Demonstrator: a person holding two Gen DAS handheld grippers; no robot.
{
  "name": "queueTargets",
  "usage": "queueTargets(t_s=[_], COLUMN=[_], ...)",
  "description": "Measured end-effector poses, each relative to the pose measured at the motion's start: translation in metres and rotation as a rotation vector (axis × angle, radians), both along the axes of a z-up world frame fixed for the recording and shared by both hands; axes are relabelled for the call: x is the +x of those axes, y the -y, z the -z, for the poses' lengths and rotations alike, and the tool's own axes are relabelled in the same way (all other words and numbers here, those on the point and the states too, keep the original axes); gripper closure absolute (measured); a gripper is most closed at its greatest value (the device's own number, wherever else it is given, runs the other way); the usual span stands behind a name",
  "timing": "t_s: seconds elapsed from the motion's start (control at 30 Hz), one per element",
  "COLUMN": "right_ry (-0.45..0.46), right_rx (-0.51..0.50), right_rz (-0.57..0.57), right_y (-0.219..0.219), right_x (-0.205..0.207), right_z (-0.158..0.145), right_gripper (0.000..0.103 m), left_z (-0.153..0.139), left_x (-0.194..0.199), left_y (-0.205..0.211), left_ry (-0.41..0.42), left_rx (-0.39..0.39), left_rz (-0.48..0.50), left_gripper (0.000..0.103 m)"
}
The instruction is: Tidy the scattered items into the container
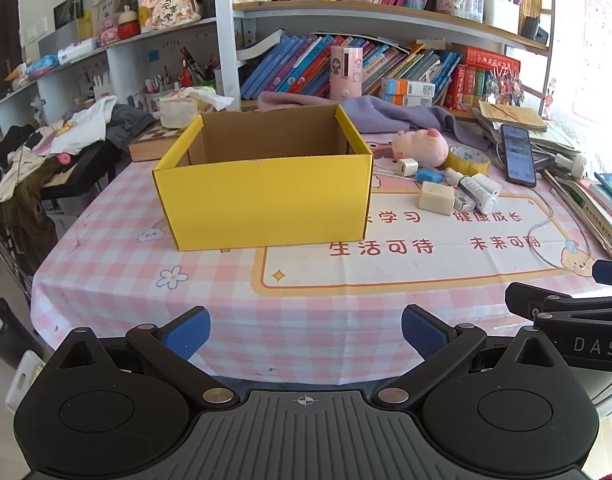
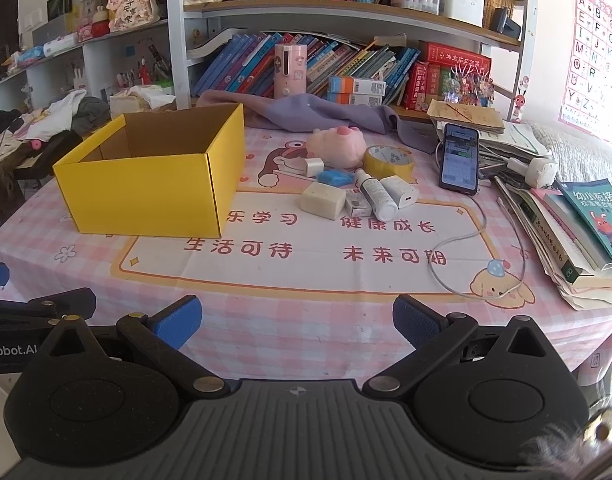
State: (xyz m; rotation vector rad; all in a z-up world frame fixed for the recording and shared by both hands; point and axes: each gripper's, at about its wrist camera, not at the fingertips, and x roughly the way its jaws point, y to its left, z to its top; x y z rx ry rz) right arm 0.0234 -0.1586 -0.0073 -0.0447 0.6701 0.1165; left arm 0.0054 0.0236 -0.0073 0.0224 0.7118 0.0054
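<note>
An open yellow cardboard box [image 1: 265, 196] [image 2: 145, 192] stands on the pink checked tablecloth with nothing visible inside. To its right lies a cluster: a pink plush pig [image 2: 338, 146], a yellow tape roll [image 2: 388, 162], a cream soap block [image 2: 322, 200], a white spray bottle [image 2: 376, 196], a white charger [image 2: 400, 192], a blue item [image 2: 336, 178] and a small white plug [image 2: 314, 167]. My left gripper [image 1: 306, 334] hovers open over the table's near edge, facing the box. My right gripper [image 2: 297, 326] is open too, well short of the cluster.
A phone [image 2: 459, 158] with a white cable [image 2: 458, 248] lies right of the cluster. Stacked books [image 2: 578, 232] crowd the table's right edge. A purple cloth [image 2: 318, 110] and bookshelves stand behind. Clothes [image 1: 65, 132] pile up at the left.
</note>
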Motion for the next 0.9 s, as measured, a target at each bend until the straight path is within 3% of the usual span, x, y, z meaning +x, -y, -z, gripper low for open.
queueTargets(t_s=[0.7,0.9], right_ry=[0.019,0.015], right_rx=[0.027,0.030], right_rz=[-0.017,-0.035], right_y=[0.011,0.009], right_x=[-0.010,-0.010], right_z=[0.000,0.003], right_gripper=[0.002,0.007], left_z=[-0.003,0.000], left_x=[-0.006,-0.007], left_y=[0.006,0.006], left_ry=[0.021,0.007], left_rx=[-0.009,-0.003], left_rz=[0.016,0.021], left_gripper=[0.002,0.002])
